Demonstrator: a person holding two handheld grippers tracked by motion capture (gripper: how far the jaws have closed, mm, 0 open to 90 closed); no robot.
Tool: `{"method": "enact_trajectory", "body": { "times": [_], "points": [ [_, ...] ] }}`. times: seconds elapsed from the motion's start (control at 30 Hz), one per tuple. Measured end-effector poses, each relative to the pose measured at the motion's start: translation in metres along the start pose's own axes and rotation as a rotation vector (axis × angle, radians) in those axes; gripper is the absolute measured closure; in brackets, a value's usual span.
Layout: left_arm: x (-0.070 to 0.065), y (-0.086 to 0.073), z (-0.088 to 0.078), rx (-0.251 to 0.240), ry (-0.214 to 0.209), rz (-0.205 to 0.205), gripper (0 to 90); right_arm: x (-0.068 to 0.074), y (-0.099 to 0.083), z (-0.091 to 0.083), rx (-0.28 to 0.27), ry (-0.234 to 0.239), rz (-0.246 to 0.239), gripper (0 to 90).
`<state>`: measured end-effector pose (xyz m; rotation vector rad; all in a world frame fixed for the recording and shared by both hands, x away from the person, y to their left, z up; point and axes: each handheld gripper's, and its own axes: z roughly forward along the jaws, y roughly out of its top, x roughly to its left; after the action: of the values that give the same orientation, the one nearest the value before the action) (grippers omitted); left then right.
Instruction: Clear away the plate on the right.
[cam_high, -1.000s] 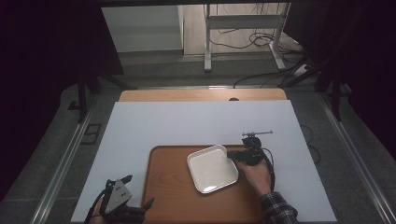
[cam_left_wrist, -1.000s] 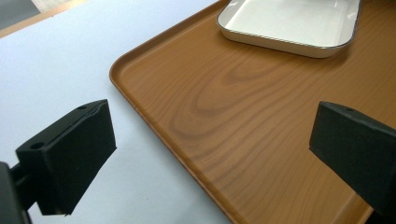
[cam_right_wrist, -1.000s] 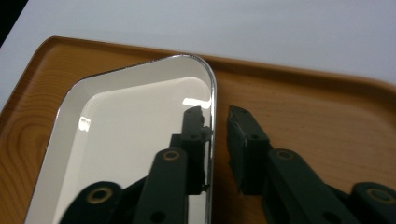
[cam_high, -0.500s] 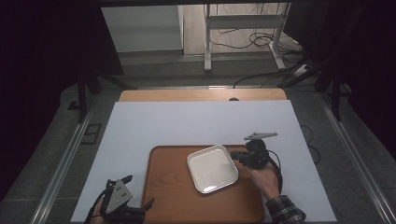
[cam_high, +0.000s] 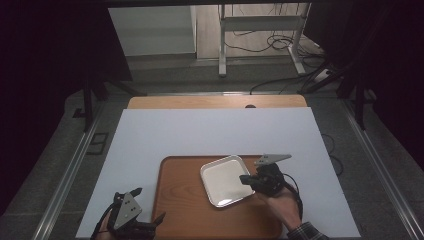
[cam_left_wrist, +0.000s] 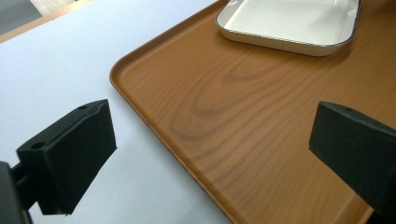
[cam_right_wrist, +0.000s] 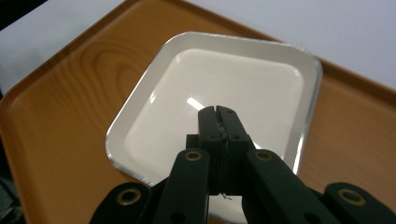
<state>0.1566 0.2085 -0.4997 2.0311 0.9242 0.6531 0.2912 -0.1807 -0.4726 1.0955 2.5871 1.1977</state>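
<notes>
A white square dish with a dark rim lies on a wooden tray. My right gripper is at the dish's right edge, held in a hand. In the right gripper view its jaws are pressed together over the inside of the dish, with nothing seen between them. My left gripper sits at the tray's near left corner. In the left gripper view it is open, its jaws standing either side of the edge of the tray, with the dish farther off.
The tray rests on a white sheet covering the table, whose wooden far edge shows at the back. Metal rails run along both sides, and cables and a stand's legs lie on the floor beyond.
The right hand has drawn a little toward the near side, with its gripper's tip now at the dish's right edge. The dish and the left gripper have stayed put.
</notes>
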Motion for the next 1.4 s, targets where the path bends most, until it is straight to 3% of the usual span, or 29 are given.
{"method": "enact_trajectory", "body": {
  "times": [0.3, 0.53, 0.7, 1.0, 1.13, 1.4],
  "points": [
    [0.000, 0.000, -0.001, -0.010, 0.004, -0.004, 0.2, 0.024, -0.013, 0.000, 0.019, 0.046, -0.055, 89.4],
    [0.000, 0.000, -0.001, -0.013, 0.006, -0.004, 0.2, 0.037, -0.022, 0.002, 0.027, 0.082, -0.071, 89.4],
    [0.000, 0.001, -0.001, -0.013, 0.005, -0.003, 0.2, 0.048, -0.031, 0.007, 0.060, 0.104, -0.097, 89.4],
    [0.000, 0.001, -0.001, -0.008, 0.004, 0.003, 0.2, 0.047, -0.039, 0.021, 0.139, 0.115, -0.115, 89.3],
    [-0.001, 0.001, 0.000, -0.010, 0.002, 0.003, 0.2, 0.045, -0.041, 0.024, 0.166, 0.097, -0.124, 89.3],
    [-0.002, 0.002, 0.001, -0.007, -0.003, 0.007, 0.2, 0.043, -0.039, 0.032, 0.176, 0.077, -0.121, 89.3]
  ]
}}
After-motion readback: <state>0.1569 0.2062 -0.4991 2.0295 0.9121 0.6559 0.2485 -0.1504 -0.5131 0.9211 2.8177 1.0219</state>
